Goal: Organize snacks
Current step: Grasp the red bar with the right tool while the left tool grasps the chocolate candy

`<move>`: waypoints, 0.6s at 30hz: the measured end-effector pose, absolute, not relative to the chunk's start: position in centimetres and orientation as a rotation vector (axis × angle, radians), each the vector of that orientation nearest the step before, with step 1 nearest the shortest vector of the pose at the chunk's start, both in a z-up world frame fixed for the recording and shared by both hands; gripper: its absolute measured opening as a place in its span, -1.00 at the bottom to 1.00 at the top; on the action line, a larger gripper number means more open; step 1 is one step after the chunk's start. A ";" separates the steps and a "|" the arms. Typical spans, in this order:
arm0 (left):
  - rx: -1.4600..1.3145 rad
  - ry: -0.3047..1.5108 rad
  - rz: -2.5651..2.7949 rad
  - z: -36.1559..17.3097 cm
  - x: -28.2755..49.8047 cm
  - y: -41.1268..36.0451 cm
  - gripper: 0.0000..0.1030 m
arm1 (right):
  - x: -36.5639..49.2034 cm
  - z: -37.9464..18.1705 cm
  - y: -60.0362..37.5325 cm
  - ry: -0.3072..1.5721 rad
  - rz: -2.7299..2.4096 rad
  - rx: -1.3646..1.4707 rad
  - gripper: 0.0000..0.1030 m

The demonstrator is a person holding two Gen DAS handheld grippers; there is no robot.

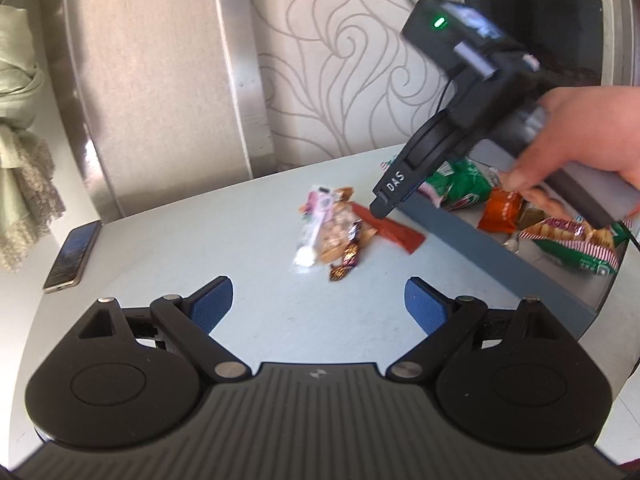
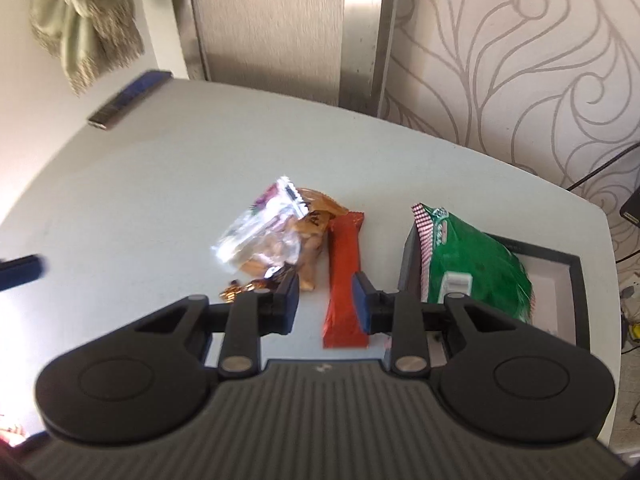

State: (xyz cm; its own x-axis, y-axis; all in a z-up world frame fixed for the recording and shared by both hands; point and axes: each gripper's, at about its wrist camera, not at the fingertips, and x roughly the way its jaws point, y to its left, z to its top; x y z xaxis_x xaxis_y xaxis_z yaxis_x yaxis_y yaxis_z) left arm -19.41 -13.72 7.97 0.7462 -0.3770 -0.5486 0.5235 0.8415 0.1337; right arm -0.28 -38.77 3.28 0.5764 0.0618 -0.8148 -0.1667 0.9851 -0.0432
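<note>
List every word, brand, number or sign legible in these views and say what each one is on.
"DAS": white letters on the black finger of the right gripper, seen from the left wrist.
Green snack bag: white print, too blurred to read.
Orange-red bar wrapper: no readable text.
Tan nut packet: dark letters, too blurred.
Orange packet in the tray: print too small.
Phone: screen unreadable.

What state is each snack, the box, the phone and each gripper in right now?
Left gripper: open, empty.
Right gripper: jaws narrowed, nothing gripped, over red bar.
Red bar: flat on table.
Clear packet: loose on table.
Green bag: in box.
Box: lidless.
Phone: flat.
</note>
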 end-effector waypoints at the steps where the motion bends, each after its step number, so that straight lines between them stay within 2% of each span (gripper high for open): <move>1: 0.293 0.535 -0.488 7.9 -19.5 -13.4 0.84 | 0.4 2.6 -38.7 0.968 0.123 -0.133 -0.39; 7: 0.296 0.541 -0.458 8.0 -19.5 -12.4 0.84 | 2.9 0.4 -38.8 1.027 0.087 -0.128 -0.43; 8: 0.294 0.544 -0.456 8.0 -19.4 -12.4 0.84 | 3.1 0.5 -38.8 1.033 0.099 -0.119 -0.52; 10: 0.295 0.547 -0.459 7.9 -19.2 -12.6 0.84 | 2.9 0.5 -38.5 1.031 0.106 -0.139 -0.53; 18: 0.334 0.518 -0.559 6.8 -17.4 -14.5 0.83 | -4.6 1.2 -37.8 1.010 0.122 -0.102 -0.54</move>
